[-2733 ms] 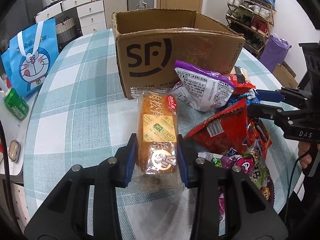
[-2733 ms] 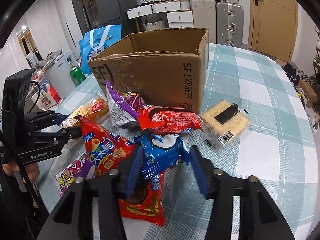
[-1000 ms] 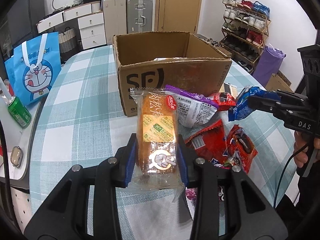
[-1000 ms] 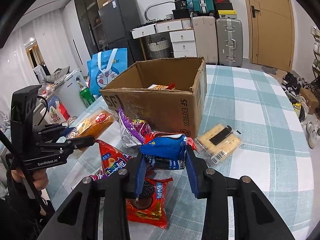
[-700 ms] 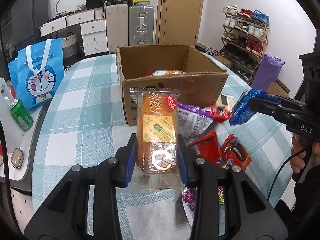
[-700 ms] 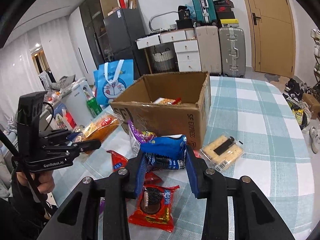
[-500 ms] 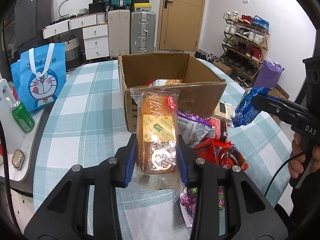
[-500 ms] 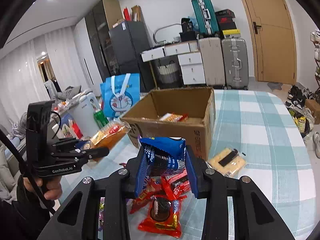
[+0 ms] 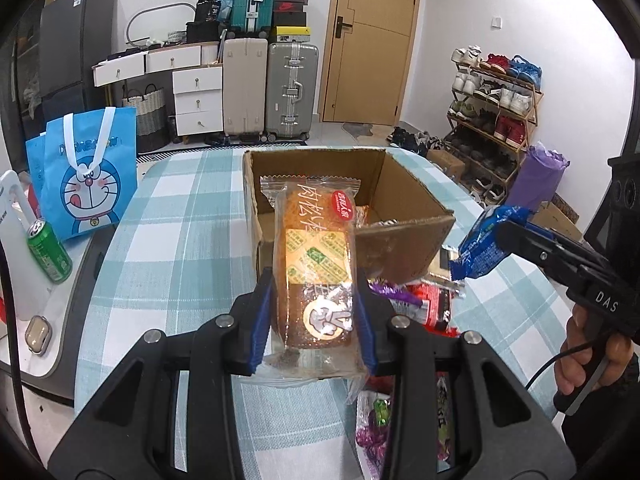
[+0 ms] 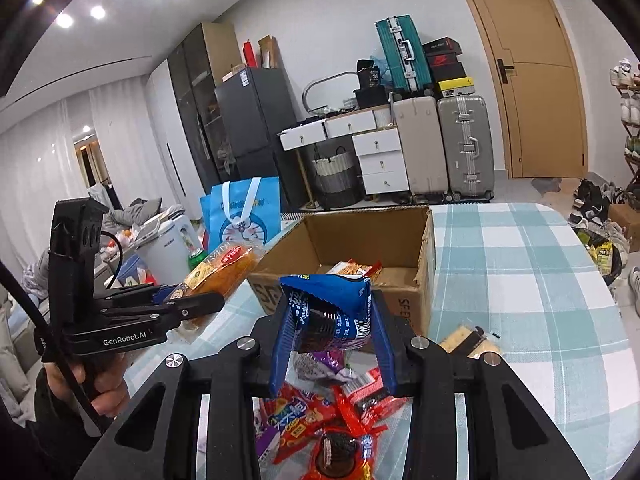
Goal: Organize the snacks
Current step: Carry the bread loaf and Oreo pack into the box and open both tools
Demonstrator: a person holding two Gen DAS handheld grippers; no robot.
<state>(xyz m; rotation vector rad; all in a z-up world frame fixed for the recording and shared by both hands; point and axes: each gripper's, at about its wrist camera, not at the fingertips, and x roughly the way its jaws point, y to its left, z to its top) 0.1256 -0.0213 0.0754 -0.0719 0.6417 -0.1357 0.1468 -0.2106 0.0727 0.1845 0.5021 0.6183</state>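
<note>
My left gripper [image 9: 314, 320] is shut on an orange bread packet [image 9: 314, 256] and holds it up in front of the open cardboard box [image 9: 404, 240]. My right gripper [image 10: 332, 344] is shut on a blue cookie packet [image 10: 328, 312], raised above the table near the box [image 10: 400, 308]. The box holds a few snack packets [image 10: 352, 268]. Each gripper shows in the other's view: the right gripper [image 9: 496, 240] at the right, the left gripper [image 10: 208, 300] at the left with the bread packet [image 10: 222, 266].
Loose snack packets [image 10: 320, 428] lie on the checked table [image 10: 520, 264] below the grippers. A cracker pack [image 10: 474, 342] lies right of the box. A green can [image 9: 50, 252] and a blue Doraemon bag [image 9: 90, 184] stand off the table's left side.
Both grippers have risen with their packets and moved toward the box. The box interior now shows more from above.
</note>
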